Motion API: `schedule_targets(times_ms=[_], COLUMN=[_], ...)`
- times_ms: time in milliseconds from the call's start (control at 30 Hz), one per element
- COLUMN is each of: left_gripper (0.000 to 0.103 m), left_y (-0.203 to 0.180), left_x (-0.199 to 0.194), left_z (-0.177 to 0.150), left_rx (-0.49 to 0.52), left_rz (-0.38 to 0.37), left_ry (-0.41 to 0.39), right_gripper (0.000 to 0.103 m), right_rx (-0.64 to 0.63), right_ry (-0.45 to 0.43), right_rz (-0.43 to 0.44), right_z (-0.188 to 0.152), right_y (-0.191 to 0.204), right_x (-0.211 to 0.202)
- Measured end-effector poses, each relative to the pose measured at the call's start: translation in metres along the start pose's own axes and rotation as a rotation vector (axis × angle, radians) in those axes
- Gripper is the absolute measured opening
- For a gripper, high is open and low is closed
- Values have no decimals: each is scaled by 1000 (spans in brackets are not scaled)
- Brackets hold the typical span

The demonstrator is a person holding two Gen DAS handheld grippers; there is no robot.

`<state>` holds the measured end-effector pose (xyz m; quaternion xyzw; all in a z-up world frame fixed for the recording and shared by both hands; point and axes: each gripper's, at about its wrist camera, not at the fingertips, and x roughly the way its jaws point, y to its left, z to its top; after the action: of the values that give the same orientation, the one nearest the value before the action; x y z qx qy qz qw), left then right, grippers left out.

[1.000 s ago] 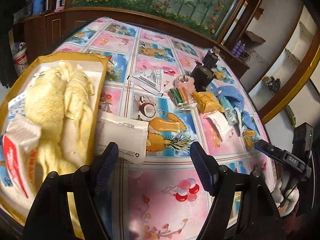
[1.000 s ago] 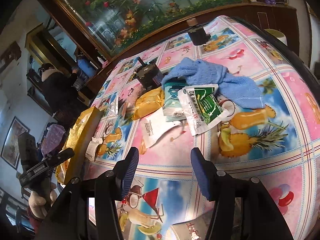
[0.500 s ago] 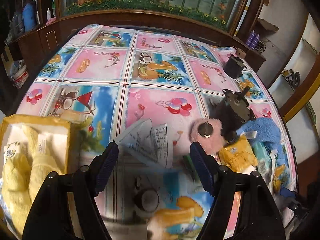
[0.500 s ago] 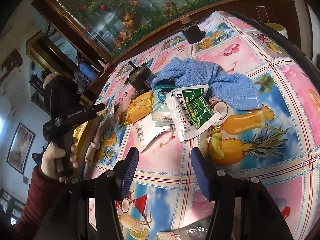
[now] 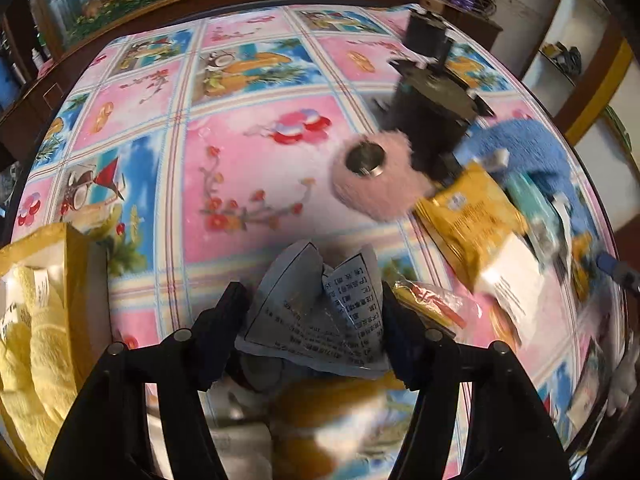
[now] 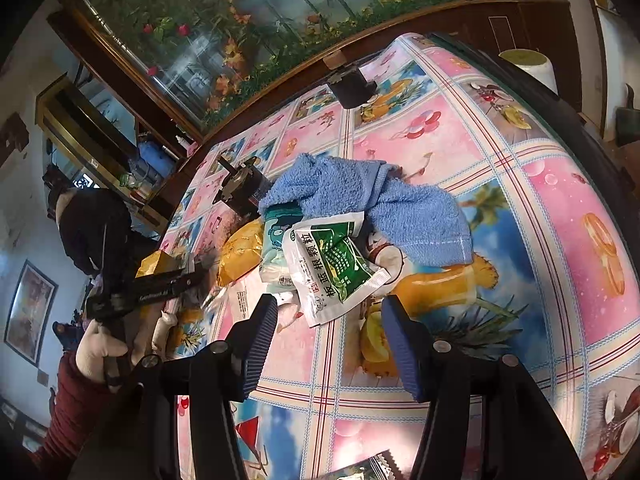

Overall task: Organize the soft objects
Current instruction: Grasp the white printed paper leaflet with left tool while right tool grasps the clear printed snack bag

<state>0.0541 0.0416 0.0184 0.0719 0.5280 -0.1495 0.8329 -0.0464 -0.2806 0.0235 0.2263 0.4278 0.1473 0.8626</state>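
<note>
Left wrist view shows my left tool [image 5: 312, 312] now down low with a crinkly grey packet [image 5: 320, 312] between its two fingers, which have come in closer than a second ago, though I cannot tell if they pinch it tight yet. I think this packet goes next into the yellow box [image 5: 76, 248] at the left with the yellow towel [image 5: 36, 344]. My right tool [image 6: 328, 344] hangs wide open over the table [image 6: 540, 184], holding nothing, near the green packet [image 6: 340, 264] and blue towel [image 6: 384, 204]
</note>
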Motion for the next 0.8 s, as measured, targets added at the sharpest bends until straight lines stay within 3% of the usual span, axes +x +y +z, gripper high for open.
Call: schedule_targets(times_ms=[200,433,633,800], left_gripper=[63,63,63,64], left_y=[-36,-40,-25,-19], left_x=[-24,-50,-77,-86], left_z=[-46,-76,-93,-110], left_rx=[48,-10,-101,-126], left_rz=[-112,-154,-257,-281], left_ry=[5,-98,-202,-237], right_gripper=[58,61,61,61], right_rx=[-49,-100,-125,-101], right_ry=[42,52,95,209], right_rz=[11,2,-95,-162], right_z=[-15,-26,-58,-103], right_y=[16,30,12,4], right_x=[3,-7,-35,-60])
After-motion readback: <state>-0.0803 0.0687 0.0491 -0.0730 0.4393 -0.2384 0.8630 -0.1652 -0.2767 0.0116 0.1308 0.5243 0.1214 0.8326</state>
